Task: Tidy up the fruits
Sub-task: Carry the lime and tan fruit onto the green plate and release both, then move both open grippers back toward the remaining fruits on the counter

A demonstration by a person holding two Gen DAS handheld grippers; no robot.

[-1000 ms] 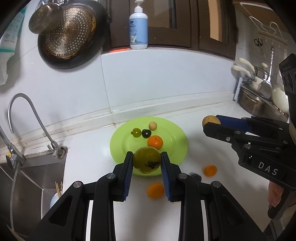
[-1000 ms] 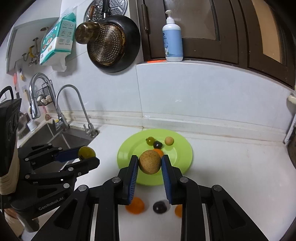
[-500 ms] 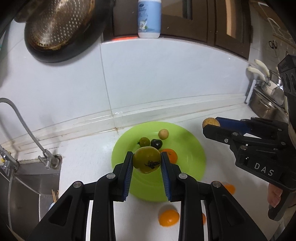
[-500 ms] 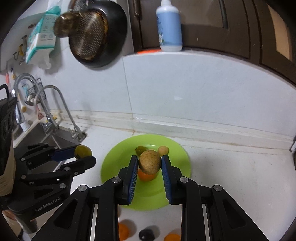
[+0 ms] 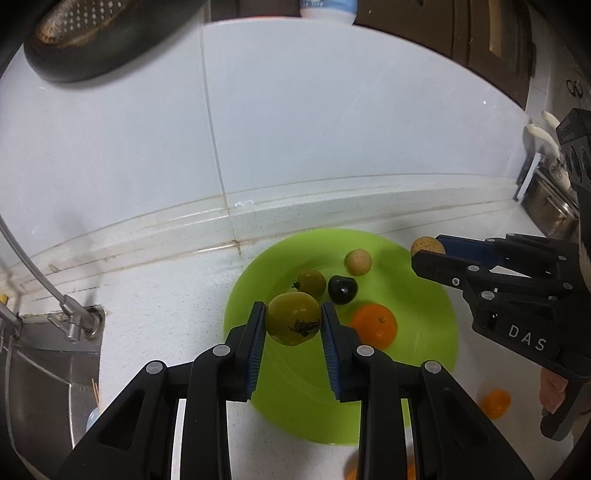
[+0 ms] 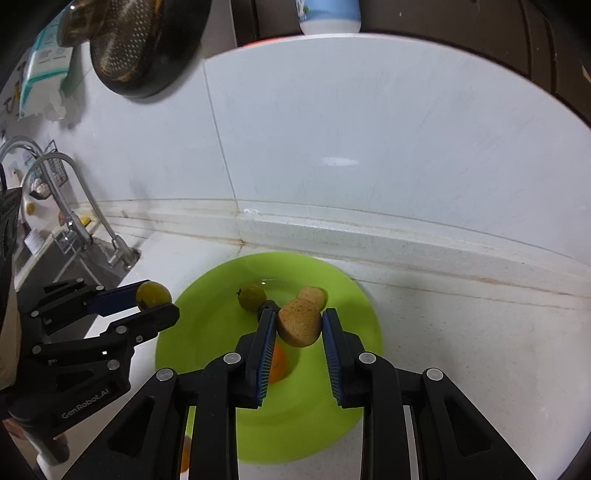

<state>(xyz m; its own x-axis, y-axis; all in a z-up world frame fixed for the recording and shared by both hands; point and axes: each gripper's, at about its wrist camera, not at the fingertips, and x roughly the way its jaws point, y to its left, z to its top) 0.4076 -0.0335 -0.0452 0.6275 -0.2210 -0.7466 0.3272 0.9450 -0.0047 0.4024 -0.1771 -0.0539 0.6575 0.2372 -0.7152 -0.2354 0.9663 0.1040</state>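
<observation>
My left gripper (image 5: 293, 325) is shut on a green tomato (image 5: 293, 322) and hovers over the near left part of the lime-green plate (image 5: 436, 332). On the plate lie a small green fruit (image 5: 312, 282), a black fruit (image 5: 342, 289), a tan round fruit (image 5: 357, 261) and an orange (image 5: 375, 325). My right gripper (image 6: 298, 326) is shut on a brown speckled fruit (image 6: 299, 322) above the same plate (image 6: 207, 332). In the left wrist view that gripper (image 5: 428, 251) comes in from the right. In the right wrist view the left gripper (image 6: 155, 299) shows at the left.
Two more orange fruits (image 5: 495, 404) lie on the white counter (image 5: 162, 317) in front of the plate. A sink and tap (image 6: 74, 221) are at the left. A dark pan (image 6: 144, 44) hangs on the wall, a soap bottle (image 6: 328, 13) stands on the ledge above.
Both grippers have moved forward and down toward the plate, each keeping its fruit. The plate now looks larger and nearer, and the loose fruits on the counter have slid to the bottom edge.
</observation>
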